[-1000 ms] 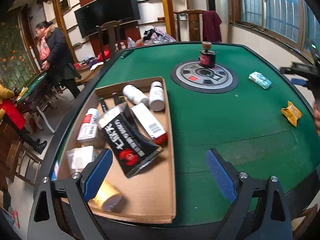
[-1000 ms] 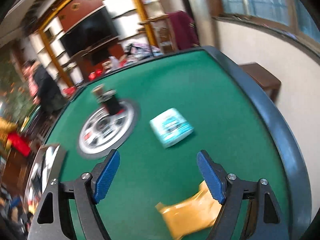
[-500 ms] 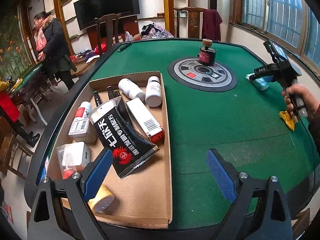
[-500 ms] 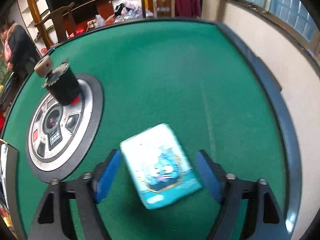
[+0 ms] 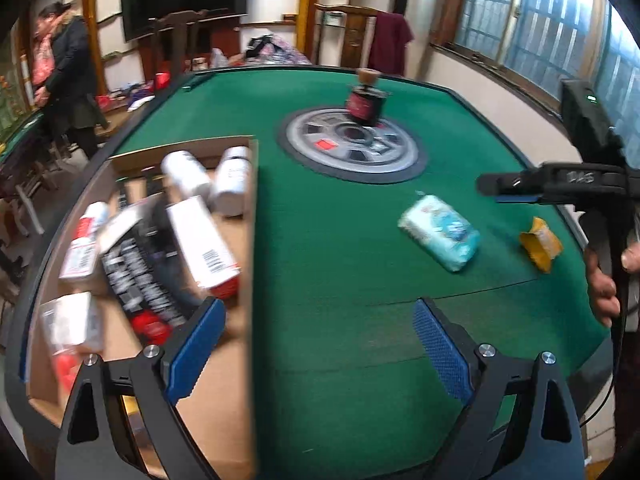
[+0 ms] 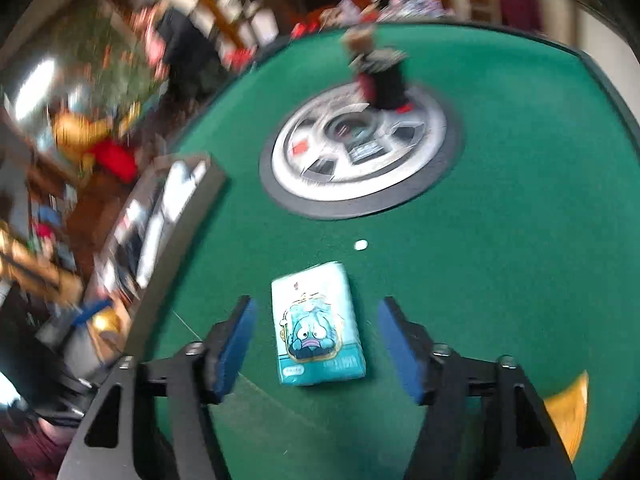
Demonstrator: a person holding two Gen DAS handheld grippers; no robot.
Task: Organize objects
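A light blue tissue pack (image 6: 318, 326) lies flat on the green table, between the open fingers of my right gripper (image 6: 316, 344), which hovers above it without touching. The pack also shows in the left wrist view (image 5: 440, 232), with the right gripper (image 5: 516, 192) held to its right. A yellow packet (image 5: 540, 244) lies right of the pack. A cardboard tray (image 5: 224, 412) at the left holds white bottles (image 5: 208, 180), boxes and a black pouch (image 5: 140, 276). My left gripper (image 5: 316, 352) is open and empty over the tray's right edge.
A round grey dial plate (image 5: 352, 148) sits mid-table with a small dark bottle (image 5: 366, 100) on it. A tiny white speck (image 6: 361, 244) lies on the felt. A person (image 5: 68, 76) stands beyond the table at left; chairs stand behind.
My right gripper has swung round and now faces the tray with the tissue pack between its fingers. The pack lies nearer the table's middle. My left gripper has shifted right.
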